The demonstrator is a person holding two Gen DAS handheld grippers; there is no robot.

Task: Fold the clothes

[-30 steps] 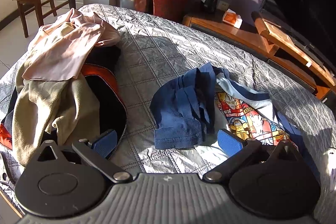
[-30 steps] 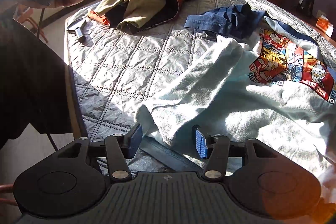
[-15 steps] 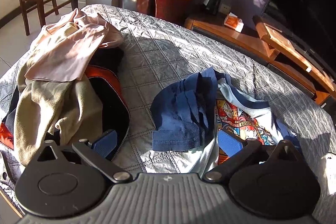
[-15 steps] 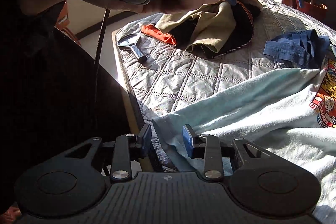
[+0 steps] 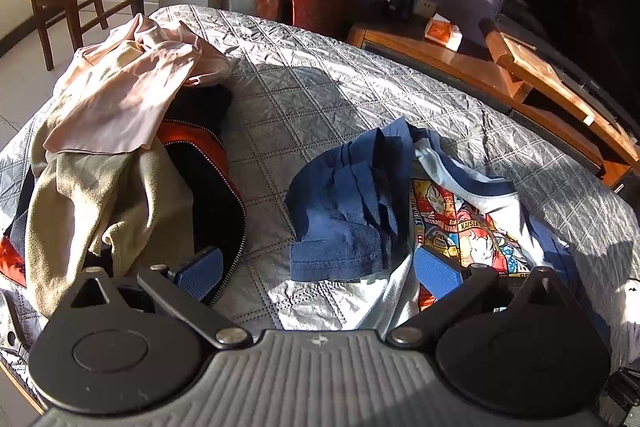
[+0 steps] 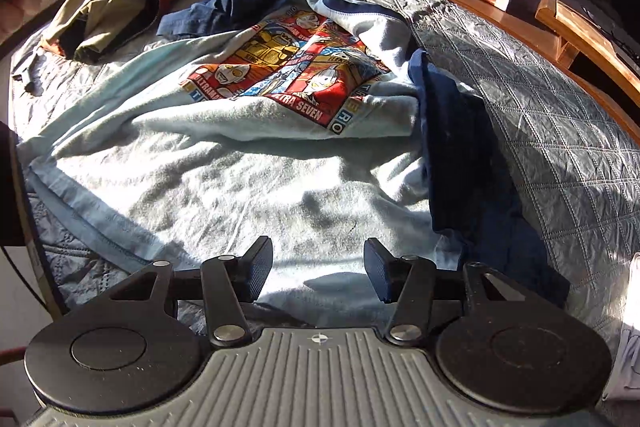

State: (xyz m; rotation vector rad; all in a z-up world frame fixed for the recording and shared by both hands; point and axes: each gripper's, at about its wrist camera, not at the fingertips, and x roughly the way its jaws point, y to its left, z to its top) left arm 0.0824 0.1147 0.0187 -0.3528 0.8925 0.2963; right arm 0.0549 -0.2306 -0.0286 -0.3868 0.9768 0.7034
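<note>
right tongs (image 6: 318, 267) now wider over shirt (image 6: 224, 163)

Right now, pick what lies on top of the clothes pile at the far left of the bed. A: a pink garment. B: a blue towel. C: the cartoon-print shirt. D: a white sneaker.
A: a pink garment is draped over the olive and black clothes of the pile.

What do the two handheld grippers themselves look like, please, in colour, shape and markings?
Both match: the left gripper and right gripper each have a grey ribbed body bearing a small round emblem, two black round discs, black linkage bars with silver rivets, and blue textured pads on the fingers. No cables show on either gripper.
</note>
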